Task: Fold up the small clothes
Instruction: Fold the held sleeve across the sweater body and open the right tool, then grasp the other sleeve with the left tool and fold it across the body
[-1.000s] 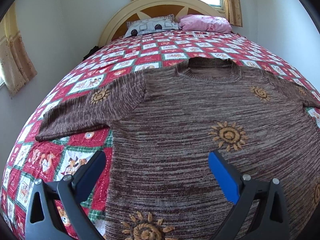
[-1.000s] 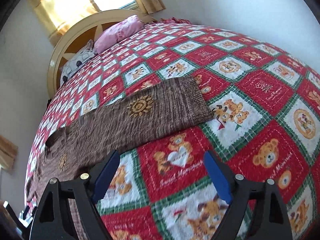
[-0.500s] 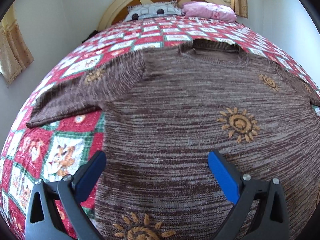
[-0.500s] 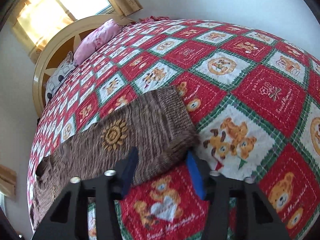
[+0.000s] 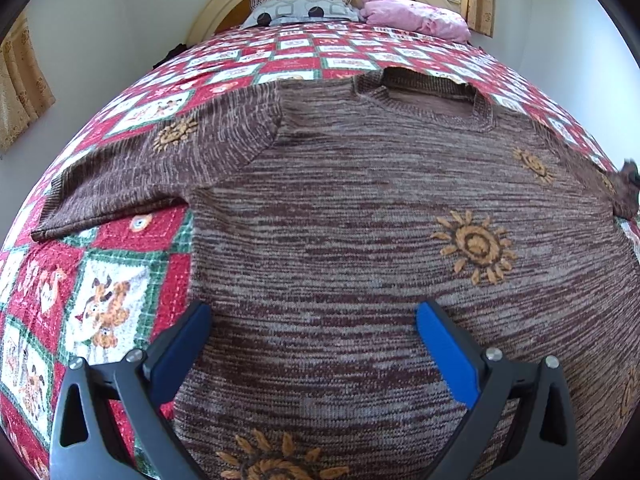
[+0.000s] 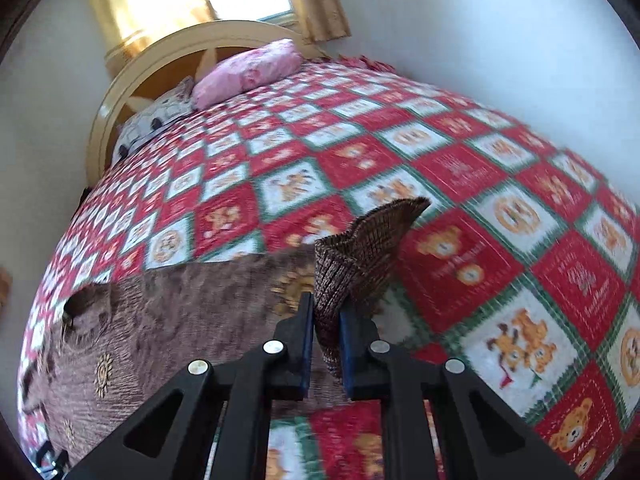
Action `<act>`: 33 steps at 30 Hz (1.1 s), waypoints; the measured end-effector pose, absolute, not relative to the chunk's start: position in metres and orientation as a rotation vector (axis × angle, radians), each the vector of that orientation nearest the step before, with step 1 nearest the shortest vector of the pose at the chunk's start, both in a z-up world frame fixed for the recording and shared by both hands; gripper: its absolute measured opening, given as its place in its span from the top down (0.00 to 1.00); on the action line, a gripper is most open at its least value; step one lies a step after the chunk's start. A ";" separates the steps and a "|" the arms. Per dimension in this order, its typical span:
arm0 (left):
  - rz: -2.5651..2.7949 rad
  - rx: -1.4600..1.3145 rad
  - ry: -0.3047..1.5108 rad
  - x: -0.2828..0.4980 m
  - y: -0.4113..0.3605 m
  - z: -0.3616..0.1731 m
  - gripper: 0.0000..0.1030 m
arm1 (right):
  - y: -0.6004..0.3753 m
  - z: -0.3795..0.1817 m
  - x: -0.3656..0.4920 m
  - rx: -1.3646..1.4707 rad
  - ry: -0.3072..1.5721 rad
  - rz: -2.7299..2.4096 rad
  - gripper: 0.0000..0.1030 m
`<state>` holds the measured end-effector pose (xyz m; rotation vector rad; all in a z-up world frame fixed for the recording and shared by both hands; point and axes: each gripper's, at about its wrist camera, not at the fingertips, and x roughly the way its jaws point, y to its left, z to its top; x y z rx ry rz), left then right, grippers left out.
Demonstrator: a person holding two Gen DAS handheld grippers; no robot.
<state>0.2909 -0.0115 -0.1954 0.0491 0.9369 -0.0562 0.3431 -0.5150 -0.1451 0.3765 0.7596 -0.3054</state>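
Observation:
A brown knit sweater (image 5: 360,216) with orange sun motifs lies flat, front up, on the bed, neck toward the headboard. Its left sleeve (image 5: 132,176) lies spread out on the quilt. My left gripper (image 5: 312,320) is open and empty, low over the sweater's lower body near its left edge. My right gripper (image 6: 325,320) is shut on the ribbed cuff of the right sleeve (image 6: 360,252) and holds it lifted off the quilt. The sweater body (image 6: 168,320) lies to the left in the right wrist view.
The bed is covered with a red, white and green bear-patterned quilt (image 6: 500,208). A pink pillow (image 5: 416,16) and a grey patterned pillow (image 5: 300,8) lie by the cream headboard (image 6: 168,52). Walls and curtained windows surround the bed.
My right gripper moved in on the right sleeve cuff, closed on it and lifted it. My left gripper moved lower and closer over the sweater, still open.

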 end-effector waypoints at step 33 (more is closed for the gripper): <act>-0.149 0.032 0.881 0.297 -0.045 -0.158 0.03 | -0.376 -0.152 0.279 0.226 0.695 0.147 0.28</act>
